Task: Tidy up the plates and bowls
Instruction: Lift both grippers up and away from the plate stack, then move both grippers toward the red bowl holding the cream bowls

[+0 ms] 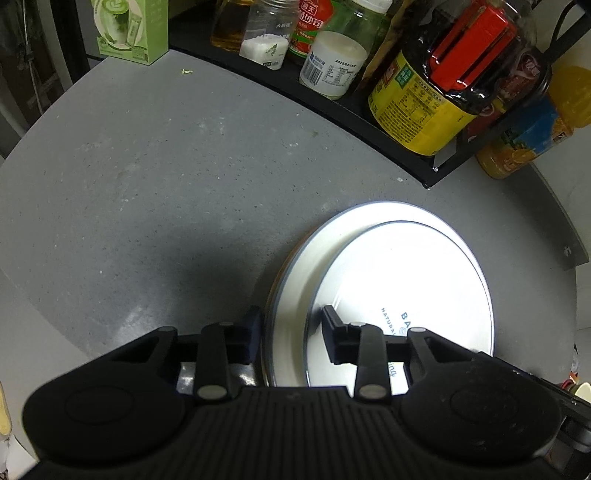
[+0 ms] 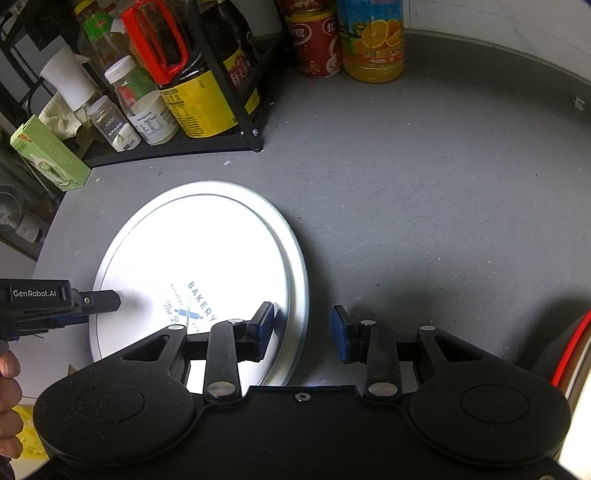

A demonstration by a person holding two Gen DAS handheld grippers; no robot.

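Note:
A stack of white plates (image 1: 406,266) with blue-grey rims lies on the grey counter; the top plate (image 2: 192,243) bears a blue bakery print. My left gripper (image 1: 291,332) straddles the stack's left rim. Its left pad (image 1: 255,328) sits right against the outer edge, and its right finger (image 1: 332,332) lies over the top plate. Whether the pads press on the rim does not show. The left gripper (image 2: 92,306) also shows at the plates' left edge in the right wrist view. My right gripper (image 2: 303,332) straddles the right rim, with bare counter between the rim and its right pad (image 2: 340,339).
A black rack (image 1: 332,99) of bottles and jars runs along the back; an orange juice bottle (image 2: 373,40) and a red can (image 2: 314,40) stand beside it. A green box (image 1: 125,29) stands at the back left. A hand (image 2: 9,391) shows at the left edge. Grey counter (image 2: 443,203) stretches right of the plates.

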